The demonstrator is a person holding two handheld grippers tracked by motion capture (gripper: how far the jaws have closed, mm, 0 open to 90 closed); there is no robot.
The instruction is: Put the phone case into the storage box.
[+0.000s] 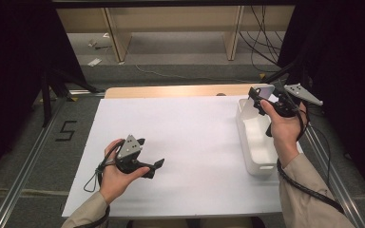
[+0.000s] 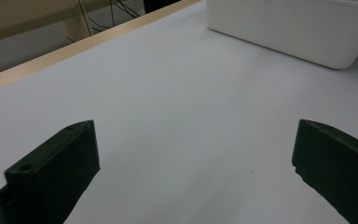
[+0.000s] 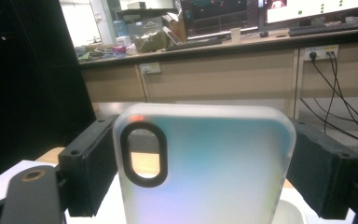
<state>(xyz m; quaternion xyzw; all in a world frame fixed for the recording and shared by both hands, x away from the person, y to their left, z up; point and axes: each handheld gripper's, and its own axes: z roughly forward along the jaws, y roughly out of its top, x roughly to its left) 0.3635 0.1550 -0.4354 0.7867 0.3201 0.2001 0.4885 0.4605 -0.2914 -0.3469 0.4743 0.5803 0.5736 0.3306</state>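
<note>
The right gripper [image 3: 200, 172] clamps a frosted phone case [image 3: 205, 172] by its side edges, upper right of the high view, above the white bin [image 1: 255, 142]. The smooth case could slip and miss the bin. The left gripper [image 2: 193, 163] hangs wide open, empty, over the tabletop [image 1: 180, 142]. The case's lower end is cut off.
</note>
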